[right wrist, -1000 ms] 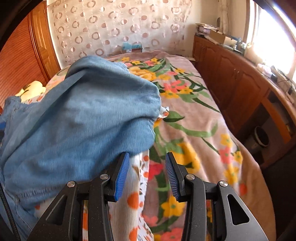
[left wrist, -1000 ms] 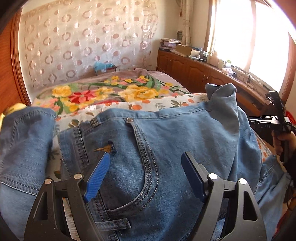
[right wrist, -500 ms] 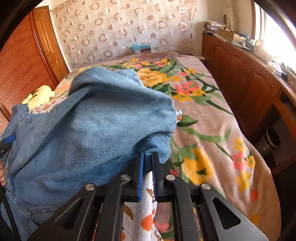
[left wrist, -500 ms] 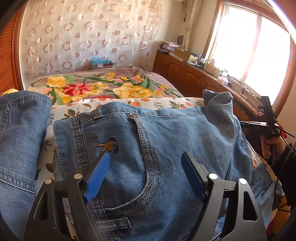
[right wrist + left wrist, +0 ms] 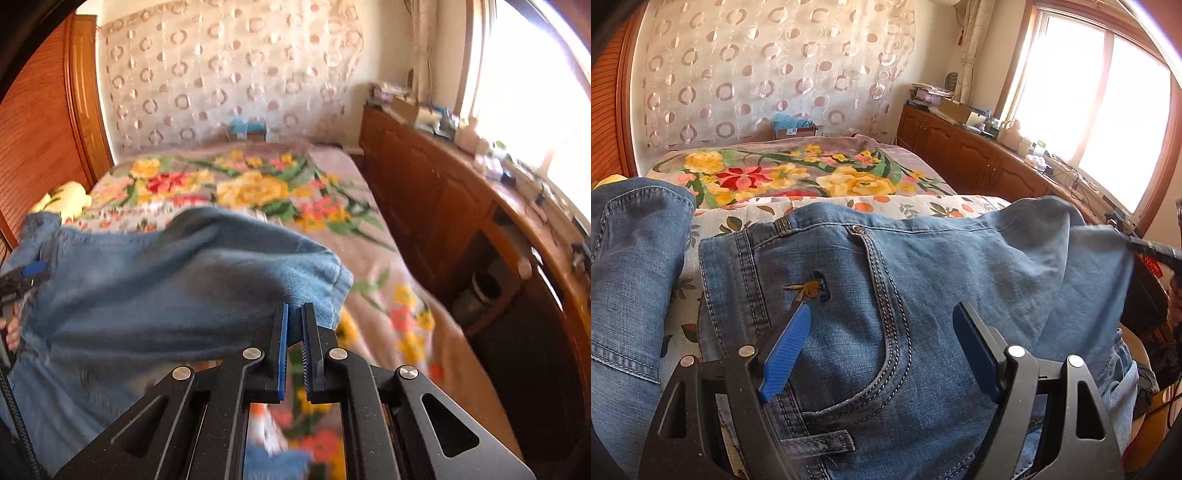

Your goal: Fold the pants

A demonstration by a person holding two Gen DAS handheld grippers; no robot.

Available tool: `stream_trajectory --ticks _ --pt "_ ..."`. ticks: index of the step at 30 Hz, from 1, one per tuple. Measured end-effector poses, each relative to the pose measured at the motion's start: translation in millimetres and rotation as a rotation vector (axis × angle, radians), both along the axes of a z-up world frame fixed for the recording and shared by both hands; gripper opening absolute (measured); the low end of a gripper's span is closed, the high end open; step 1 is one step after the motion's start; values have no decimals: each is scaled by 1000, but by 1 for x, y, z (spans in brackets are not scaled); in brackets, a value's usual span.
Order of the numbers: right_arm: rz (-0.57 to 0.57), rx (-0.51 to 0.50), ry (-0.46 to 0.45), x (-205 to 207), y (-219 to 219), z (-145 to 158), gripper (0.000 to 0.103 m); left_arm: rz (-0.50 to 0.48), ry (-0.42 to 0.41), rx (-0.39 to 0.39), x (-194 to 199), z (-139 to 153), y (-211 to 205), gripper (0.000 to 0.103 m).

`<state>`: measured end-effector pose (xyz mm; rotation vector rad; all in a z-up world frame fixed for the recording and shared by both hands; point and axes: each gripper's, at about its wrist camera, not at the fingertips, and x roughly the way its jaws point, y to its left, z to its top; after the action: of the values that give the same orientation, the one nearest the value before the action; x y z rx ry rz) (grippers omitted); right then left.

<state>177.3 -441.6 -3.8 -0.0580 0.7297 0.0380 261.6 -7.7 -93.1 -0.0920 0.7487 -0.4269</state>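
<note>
Sunlit bedroom, floral bed under blue jeans. Left gripper spread wide above the front pocket, gripping nothing. Right gripper pinched on a raised denim edge, probably a leg hem, blurred, clear of the bed.

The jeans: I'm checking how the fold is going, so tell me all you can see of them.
The jeans are faded blue denim with pale double stitching, a curved front pocket, belt loops, a waistband rivet and a small embroidered insect. They lie spread on the flowered bedspread, waistband away from the camera. The right gripper is shut on one edge, lifting it. The left gripper hovers open above the pocket.
</note>
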Motion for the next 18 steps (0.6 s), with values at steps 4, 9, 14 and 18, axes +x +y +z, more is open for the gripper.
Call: stream_trajectory --ticks 4,9,14,18 --pt "-28 10 121 -16 -6 -30 7 0 -3 1 -1 0 -1 80" --pt "-44 5 127 -13 -6 -39 16 1 0 3 -1 -1 -1 80" --pt "-33 33 58 16 6 -37 37 1 2 5 0 -1 -1 80" --pt "30 57 31 58 22 -55 40 1 4 3 0 -2 -1 80"
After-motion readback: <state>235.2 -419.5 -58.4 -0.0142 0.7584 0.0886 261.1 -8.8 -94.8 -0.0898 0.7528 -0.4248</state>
